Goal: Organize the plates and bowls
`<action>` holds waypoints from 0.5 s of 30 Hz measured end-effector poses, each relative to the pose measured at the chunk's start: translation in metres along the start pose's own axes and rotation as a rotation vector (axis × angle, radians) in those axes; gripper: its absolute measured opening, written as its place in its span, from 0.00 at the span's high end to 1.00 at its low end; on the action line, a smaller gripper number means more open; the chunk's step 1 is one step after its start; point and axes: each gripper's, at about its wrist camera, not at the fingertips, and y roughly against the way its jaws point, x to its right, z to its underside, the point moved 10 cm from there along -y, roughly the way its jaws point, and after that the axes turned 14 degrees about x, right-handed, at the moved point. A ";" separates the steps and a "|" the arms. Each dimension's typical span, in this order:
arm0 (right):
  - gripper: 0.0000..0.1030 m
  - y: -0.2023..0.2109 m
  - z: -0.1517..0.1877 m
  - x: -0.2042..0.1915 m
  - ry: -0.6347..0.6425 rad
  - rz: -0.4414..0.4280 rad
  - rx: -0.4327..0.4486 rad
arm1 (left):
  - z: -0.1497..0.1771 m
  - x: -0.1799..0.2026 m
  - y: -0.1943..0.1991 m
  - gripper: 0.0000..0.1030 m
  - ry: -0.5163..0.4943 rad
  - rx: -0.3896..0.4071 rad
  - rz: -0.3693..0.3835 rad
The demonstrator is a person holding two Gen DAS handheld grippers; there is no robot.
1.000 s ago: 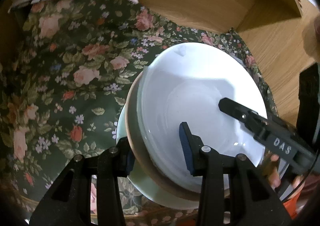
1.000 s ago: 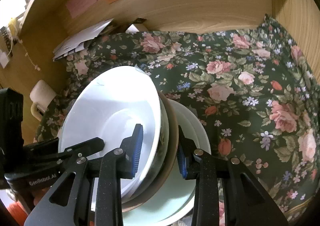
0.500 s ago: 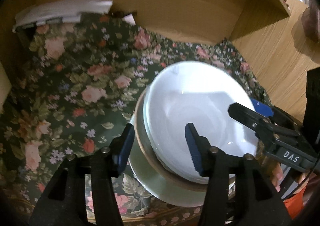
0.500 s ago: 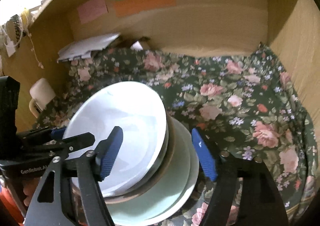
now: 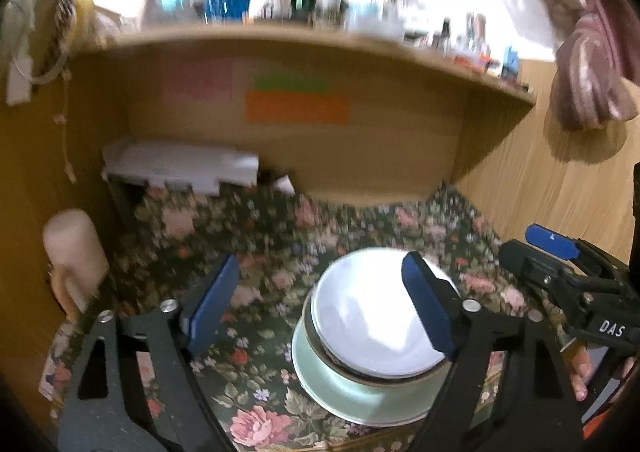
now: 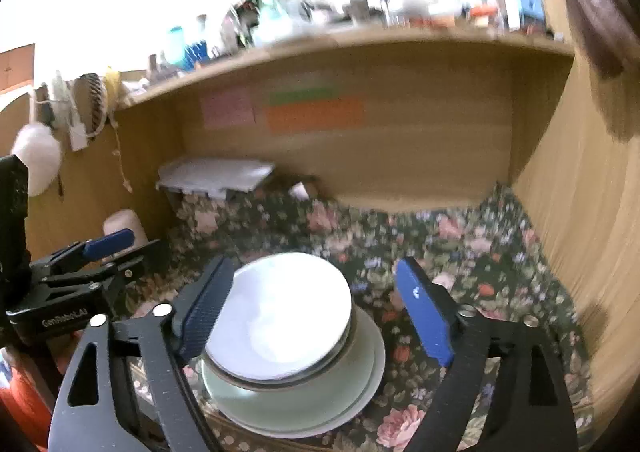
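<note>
Bowls [image 6: 280, 328] are stacked on a green plate [image 6: 360, 384], which is set on the flowered cloth [image 6: 460, 252] of the table. Left tongs [image 5: 320, 308] and right tongs [image 6: 316, 304] are spread wide, and nothing is held.

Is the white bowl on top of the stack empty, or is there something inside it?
Empty. The white bowl shows only its bare, smooth inside in both wrist views, and it sits upright on the green plate.
</note>
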 end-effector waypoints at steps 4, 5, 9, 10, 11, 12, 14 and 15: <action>0.11 0.011 -0.007 -0.007 0.024 0.000 0.049 | -0.015 0.002 0.019 0.07 -0.030 0.088 -0.020; 0.08 0.014 -0.008 -0.009 0.029 0.004 0.065 | -0.016 0.003 0.022 0.06 -0.033 0.097 -0.023; 0.03 0.022 -0.012 -0.012 0.053 0.011 0.105 | -0.018 0.001 0.031 0.04 -0.037 0.130 -0.034; 0.01 0.023 -0.013 -0.013 0.058 0.014 0.114 | -0.018 0.001 0.033 0.03 -0.038 0.135 -0.037; 0.00 0.024 -0.013 -0.014 0.060 0.013 0.121 | -0.018 0.001 0.035 0.02 -0.040 0.140 -0.039; 0.00 0.026 -0.013 -0.015 0.062 0.011 0.125 | -0.017 0.002 0.037 0.02 -0.042 0.143 -0.039; 0.00 0.027 -0.012 -0.017 0.067 0.006 0.126 | -0.017 0.002 0.039 0.02 -0.048 0.151 -0.040; 0.00 0.027 -0.012 -0.018 0.069 0.006 0.126 | -0.017 0.003 0.040 0.02 -0.052 0.157 -0.040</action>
